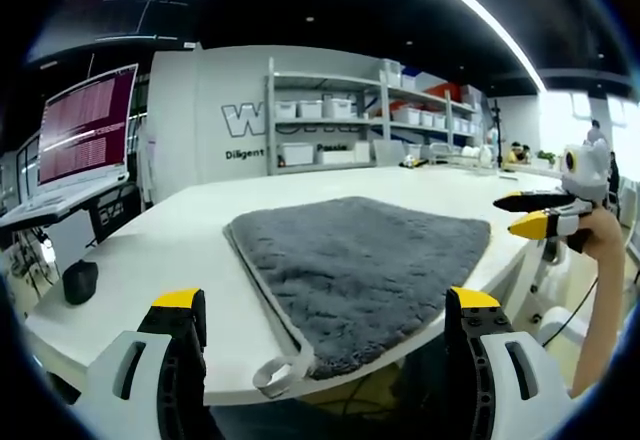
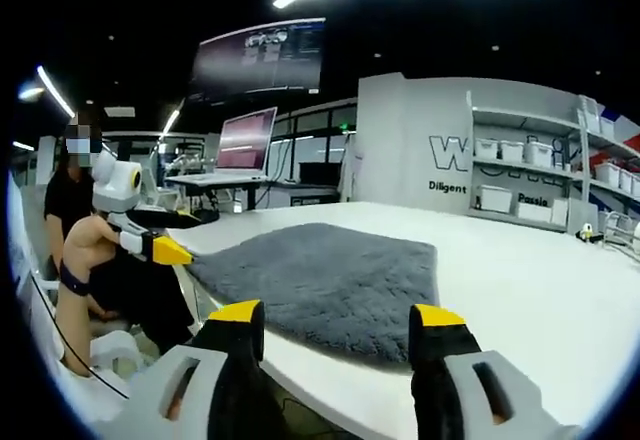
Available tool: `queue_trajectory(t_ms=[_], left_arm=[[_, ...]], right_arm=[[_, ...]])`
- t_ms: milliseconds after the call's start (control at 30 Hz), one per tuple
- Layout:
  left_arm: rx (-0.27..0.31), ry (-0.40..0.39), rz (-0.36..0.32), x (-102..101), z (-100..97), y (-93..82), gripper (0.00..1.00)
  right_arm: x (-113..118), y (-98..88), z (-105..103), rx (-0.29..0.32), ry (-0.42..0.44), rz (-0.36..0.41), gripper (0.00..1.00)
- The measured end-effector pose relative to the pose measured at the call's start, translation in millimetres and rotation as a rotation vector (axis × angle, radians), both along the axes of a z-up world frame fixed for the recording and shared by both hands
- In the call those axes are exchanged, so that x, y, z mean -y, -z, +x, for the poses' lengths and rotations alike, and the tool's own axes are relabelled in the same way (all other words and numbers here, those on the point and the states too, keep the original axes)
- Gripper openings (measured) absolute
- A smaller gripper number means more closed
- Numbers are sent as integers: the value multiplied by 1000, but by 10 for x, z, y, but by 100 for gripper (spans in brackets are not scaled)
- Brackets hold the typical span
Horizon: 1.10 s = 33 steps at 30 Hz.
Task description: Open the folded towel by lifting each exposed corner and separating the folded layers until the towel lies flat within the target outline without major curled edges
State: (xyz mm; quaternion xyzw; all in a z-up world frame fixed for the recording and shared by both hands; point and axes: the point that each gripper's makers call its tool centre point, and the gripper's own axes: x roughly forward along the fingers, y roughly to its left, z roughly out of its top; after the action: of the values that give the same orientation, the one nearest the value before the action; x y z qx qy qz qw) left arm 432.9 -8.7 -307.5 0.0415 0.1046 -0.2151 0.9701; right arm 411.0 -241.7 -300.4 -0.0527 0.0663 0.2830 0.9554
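Observation:
A grey fluffy towel [image 1: 360,255] with a pale hem lies on the white table [image 1: 170,250]. Its near corner reaches the table's front edge, and a pale loop [image 1: 278,372] hangs off there. My left gripper [image 1: 325,305] is open, its yellow-tipped jaws standing either side of that near corner, short of the cloth. In the right gripper view the towel [image 2: 320,280] lies just beyond my open right gripper [image 2: 337,315], which holds nothing. Each gripper also shows in the other's view: the right gripper [image 1: 535,215] off the towel's right side, the left gripper [image 2: 165,245] at its left corner.
A small black object [image 1: 80,280] rests on the table's left part, with an open laptop [image 1: 88,130] on a stand behind it. Shelves with white bins [image 1: 340,120] line the back wall. A person [image 2: 75,200] stands at the table's edge holding the grippers.

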Motion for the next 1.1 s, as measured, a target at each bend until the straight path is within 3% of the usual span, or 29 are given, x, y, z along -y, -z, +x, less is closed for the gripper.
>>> queue_trajectory(t_ms=[167, 400, 567, 767, 1100], left_arm=[[-2, 4, 1, 13, 3, 7, 97], [-3, 4, 1, 11, 2, 9, 97], [-1, 2, -2, 4, 3, 6, 97], [-3, 4, -2, 7, 2, 12, 97], [-3, 0, -3, -8, -1, 8, 97]], right_arm=[[-126, 121, 16, -25, -52, -36, 37], [-177, 337, 113, -77, -52, -97, 26], [-213, 349, 120, -72, -79, -94, 18], [-150, 459, 140, -83, -59, -181, 0], [-51, 512, 164, -100, -31, -220, 0]])
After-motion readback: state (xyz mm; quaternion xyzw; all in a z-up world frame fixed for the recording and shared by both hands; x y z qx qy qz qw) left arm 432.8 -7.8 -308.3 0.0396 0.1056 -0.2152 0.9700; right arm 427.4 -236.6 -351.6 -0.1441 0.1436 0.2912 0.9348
